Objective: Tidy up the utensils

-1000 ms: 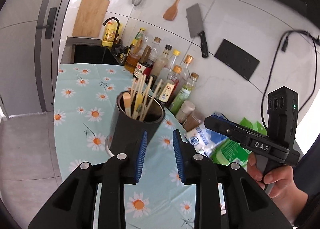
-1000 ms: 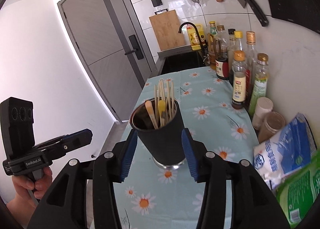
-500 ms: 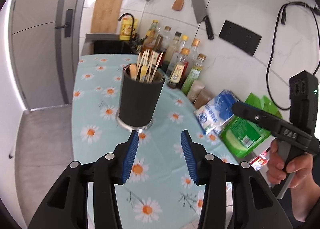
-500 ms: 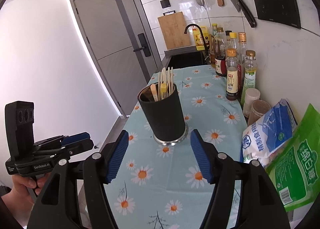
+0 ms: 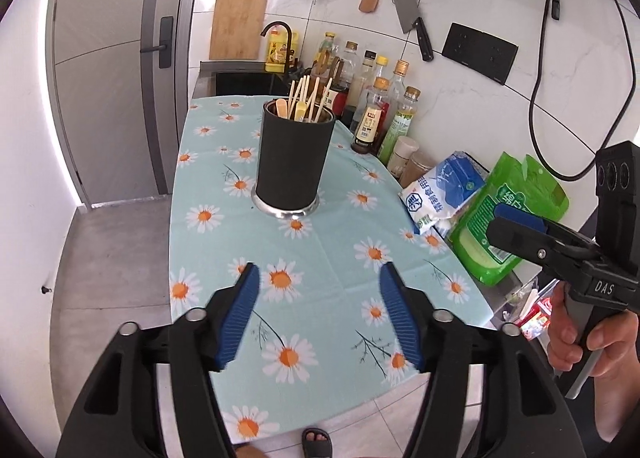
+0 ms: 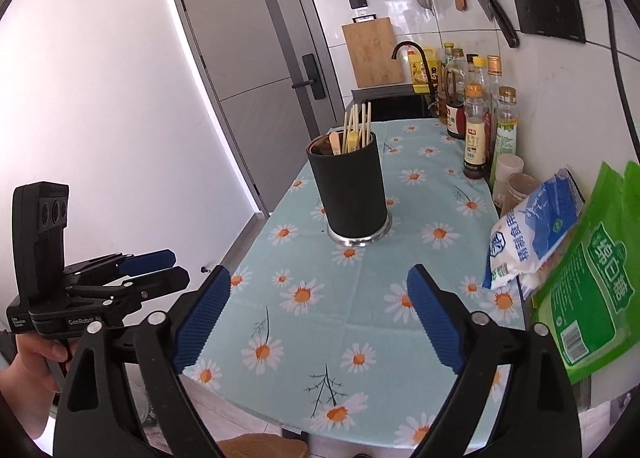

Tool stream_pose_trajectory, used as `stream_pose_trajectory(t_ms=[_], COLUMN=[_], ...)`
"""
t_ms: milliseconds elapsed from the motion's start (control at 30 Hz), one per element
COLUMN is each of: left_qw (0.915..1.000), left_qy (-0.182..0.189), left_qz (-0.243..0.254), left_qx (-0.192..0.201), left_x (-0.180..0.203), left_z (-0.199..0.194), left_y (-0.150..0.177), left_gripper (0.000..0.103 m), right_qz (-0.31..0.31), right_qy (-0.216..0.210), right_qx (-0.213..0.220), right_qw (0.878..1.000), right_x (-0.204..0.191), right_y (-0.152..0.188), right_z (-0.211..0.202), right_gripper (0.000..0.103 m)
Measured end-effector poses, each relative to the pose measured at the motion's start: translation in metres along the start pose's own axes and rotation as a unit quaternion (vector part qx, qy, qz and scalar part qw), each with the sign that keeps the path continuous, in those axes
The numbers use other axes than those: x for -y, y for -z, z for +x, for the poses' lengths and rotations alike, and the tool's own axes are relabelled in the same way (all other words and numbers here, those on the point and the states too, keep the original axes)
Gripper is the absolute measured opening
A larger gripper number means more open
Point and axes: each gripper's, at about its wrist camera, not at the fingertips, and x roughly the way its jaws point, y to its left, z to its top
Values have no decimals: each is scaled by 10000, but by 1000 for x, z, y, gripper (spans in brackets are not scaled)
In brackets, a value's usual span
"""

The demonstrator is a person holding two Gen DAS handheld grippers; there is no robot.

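Note:
A black utensil holder (image 5: 294,162) (image 6: 350,194) stands upright on the daisy-print tablecloth (image 5: 320,258) (image 6: 360,318), holding chopsticks (image 5: 308,98) (image 6: 358,124) and a few short wooden and yellow handles. My left gripper (image 5: 318,278) hangs over the near end of the table, well short of the holder, jaws opening, nothing between them. My right gripper (image 6: 320,280) is also back from the holder, jaws opening wide and empty. Each gripper shows in the other's view: the right gripper (image 5: 516,222) at the right edge, the left gripper (image 6: 168,268) at the lower left.
Sauce and oil bottles (image 5: 376,114) (image 6: 476,118) line the wall, with two small jars (image 6: 514,178). A blue-white bag (image 5: 444,186) (image 6: 532,226) and a green bag (image 5: 508,214) (image 6: 588,298) lie at the right. A sink (image 5: 244,78), cutting board, cleaver (image 5: 412,22) and spatula are behind. A sandalled foot (image 5: 316,440) shows below.
Both grippers have pulled back from the holder, which now stands farther away on the cloth. Both sets of jaws have spread from nearly flanking the holder to wide and empty.

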Motion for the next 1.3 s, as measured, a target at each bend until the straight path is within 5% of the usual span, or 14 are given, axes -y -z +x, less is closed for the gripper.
stream_pose_trajectory(t_ms=[533,1300], left_qw=[9998,9997], left_qy=[-20,38], left_qz=[176,25], left_qx=[-17,-223], left_x=[3,12], left_z=[-19,-16], left_y=[25,39], left_gripper=[87,93], right_qz=[-25,-115], right_qy=[240,214], right_qx=[-106,-214], right_qw=[9997,9995], right_x=[-14,-14], right_y=[31,48], right_z=[-7,-25], right_gripper=[98,98])
